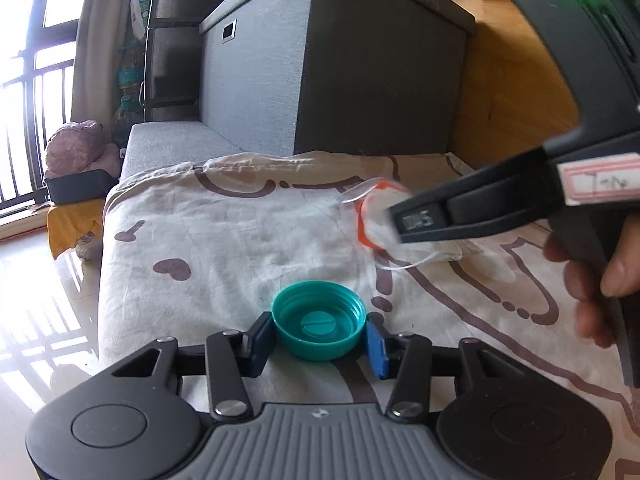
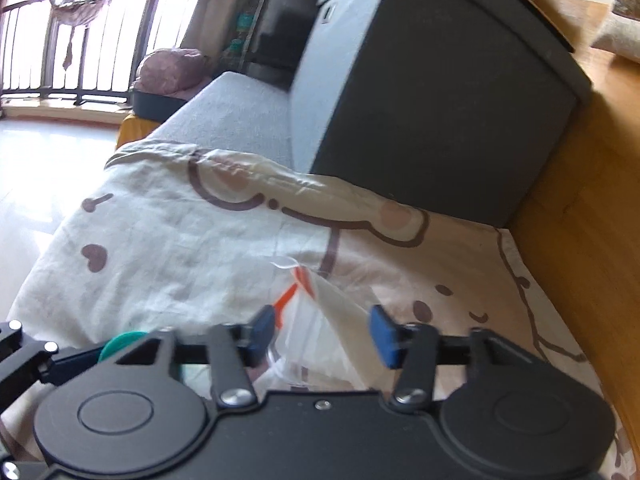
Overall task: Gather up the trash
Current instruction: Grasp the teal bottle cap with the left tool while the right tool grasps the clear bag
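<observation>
- The left gripper (image 1: 319, 332) is sitting low at 6 o'clock in its own view. Its two blue pads are pressing on the sides of a teal bottle cap (image 1: 319, 326), so it is gripping the cap.
- The cap is lying open side up on the cream sheet (image 1: 224, 240), which is covering a bed or couch and has brown hearts and lines on it.
- From the cap, at about 1 o'clock, a clear plastic wrapper (image 1: 378, 220) with an orange band is lying on the sheet.
- The right gripper (image 1: 414, 222) is coming in from 3 o'clock, and a hand (image 1: 592, 280) is holding its grip. Its tip is over the wrapper.
- In the right wrist view, the wrapper (image 2: 320, 320) is sitting between the two blue pads of the right gripper (image 2: 324, 334). The picture is blurry, so I cannot tell if the pads are touching it; there seems to be a gap on both sides.
- The teal cap (image 2: 120, 342) is peeking out at 9 o'clock in that view, near the wrapper.
- Farther back at 12 o'clock, a big grey box (image 1: 320, 72) is standing behind the sheet.
- Far off at 10 o'clock, a window with dark bars (image 1: 28, 92) is shining brightly.
</observation>
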`<state>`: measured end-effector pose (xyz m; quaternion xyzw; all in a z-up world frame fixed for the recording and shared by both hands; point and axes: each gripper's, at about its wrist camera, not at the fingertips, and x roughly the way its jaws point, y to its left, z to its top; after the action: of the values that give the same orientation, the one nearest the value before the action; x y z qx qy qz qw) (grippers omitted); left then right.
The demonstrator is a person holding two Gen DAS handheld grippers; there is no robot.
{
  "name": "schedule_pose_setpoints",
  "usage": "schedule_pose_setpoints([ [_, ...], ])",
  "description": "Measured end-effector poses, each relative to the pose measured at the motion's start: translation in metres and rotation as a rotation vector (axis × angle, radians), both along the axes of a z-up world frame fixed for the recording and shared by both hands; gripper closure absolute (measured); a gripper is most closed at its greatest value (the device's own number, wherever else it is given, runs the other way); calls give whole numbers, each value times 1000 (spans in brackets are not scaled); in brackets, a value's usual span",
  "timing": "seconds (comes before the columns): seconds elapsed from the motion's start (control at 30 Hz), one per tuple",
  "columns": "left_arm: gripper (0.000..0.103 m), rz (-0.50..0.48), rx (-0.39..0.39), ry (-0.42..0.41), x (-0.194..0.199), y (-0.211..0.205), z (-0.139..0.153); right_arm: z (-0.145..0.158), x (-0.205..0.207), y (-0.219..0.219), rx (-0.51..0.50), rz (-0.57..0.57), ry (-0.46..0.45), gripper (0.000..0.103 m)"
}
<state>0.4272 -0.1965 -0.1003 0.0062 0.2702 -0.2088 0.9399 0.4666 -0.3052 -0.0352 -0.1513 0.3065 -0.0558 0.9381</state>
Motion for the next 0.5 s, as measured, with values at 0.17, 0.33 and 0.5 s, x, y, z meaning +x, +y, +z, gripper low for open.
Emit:
schedule_pose_setpoints([
  [0.17, 55, -1, -15, -4, -1, 3, 1, 3, -12, -9, 2, -19, -9, 92],
  [0.33, 55, -5, -21, -20, -4, 5, 5, 11, -32, -20, 34, -63, -31, 100],
  [0.5, 55, 1, -57, -32, -9, 14, 12, 17, -53, -31, 87, -90, -43, 101],
])
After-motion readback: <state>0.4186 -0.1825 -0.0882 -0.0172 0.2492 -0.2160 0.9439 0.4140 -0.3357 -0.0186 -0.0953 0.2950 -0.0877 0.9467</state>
